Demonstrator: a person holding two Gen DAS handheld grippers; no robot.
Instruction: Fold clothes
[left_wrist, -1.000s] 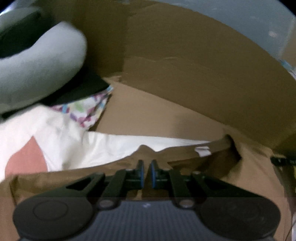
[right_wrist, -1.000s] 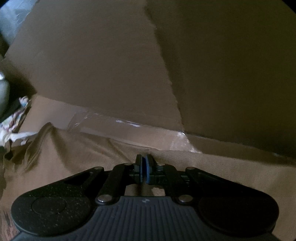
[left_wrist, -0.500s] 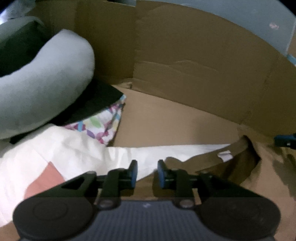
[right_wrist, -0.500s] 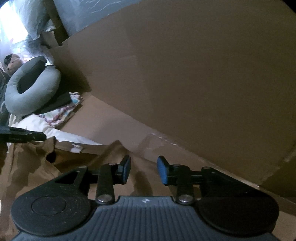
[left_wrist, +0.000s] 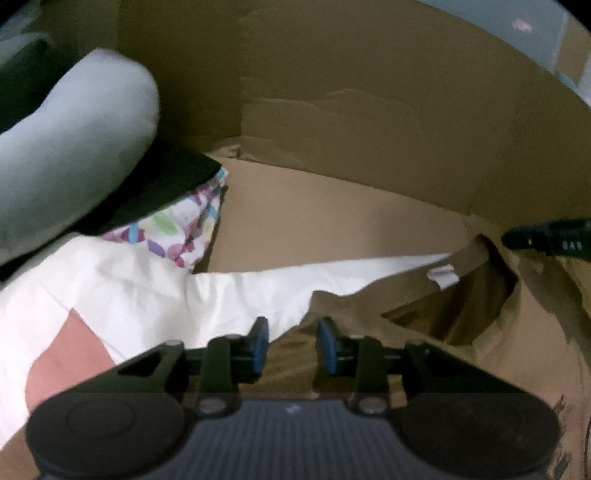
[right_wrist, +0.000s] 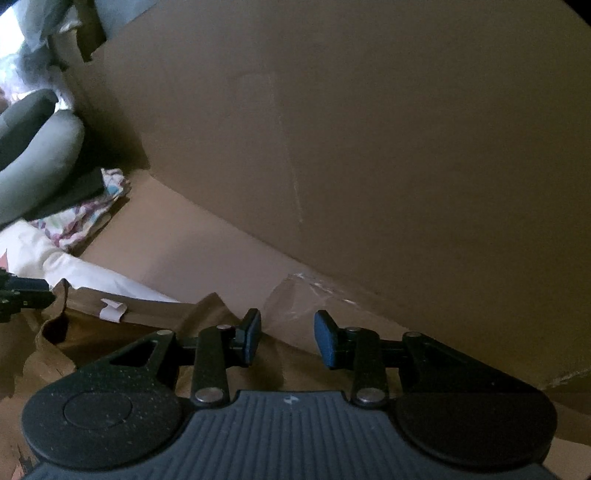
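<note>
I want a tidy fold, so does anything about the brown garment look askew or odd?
Yes. The brown garment lies rumpled, its collar gaping open with the white tag flipped up. One edge overlaps the white garment. Both grippers, left and right, are open and hold nothing.

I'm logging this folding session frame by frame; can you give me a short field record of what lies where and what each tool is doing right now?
garment in work: brown cloth garment with white neck label, lying flat
left tool: jaws have just been opening, nothing gripped, above the brown garment's edge
right tool: jaws just opened, empty, over the same garment
beside it: white cloth with pink patch, partly under the brown garment
further left: grey curved cushion, multicoloured patterned fabric
surface: brown cardboard sheet
</note>
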